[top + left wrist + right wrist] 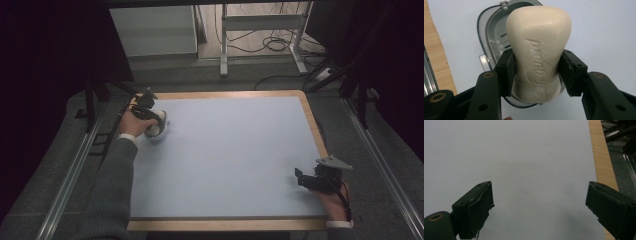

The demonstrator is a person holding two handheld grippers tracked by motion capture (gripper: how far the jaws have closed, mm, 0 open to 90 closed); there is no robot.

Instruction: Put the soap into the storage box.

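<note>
A cream bar of soap [540, 52] with raised lettering is clamped between the two black jaws of my left gripper [537, 72], pads pressed on its narrow waist. Right under it lies a grey soap dish [494, 37] with drain slots. From above, the left gripper [149, 119] hovers over the pale dish [161, 131] at the far left of the mat. My right gripper [303, 181] rests near the mat's front right corner; its jaws [540, 210] stand wide apart with bare mat between them.
A light blue mat [225, 155] covers the wooden table [310, 117], whose edge runs close on the right in the right gripper view. Beyond the table stand a metal frame [260, 30] and loose floor cables [270, 45].
</note>
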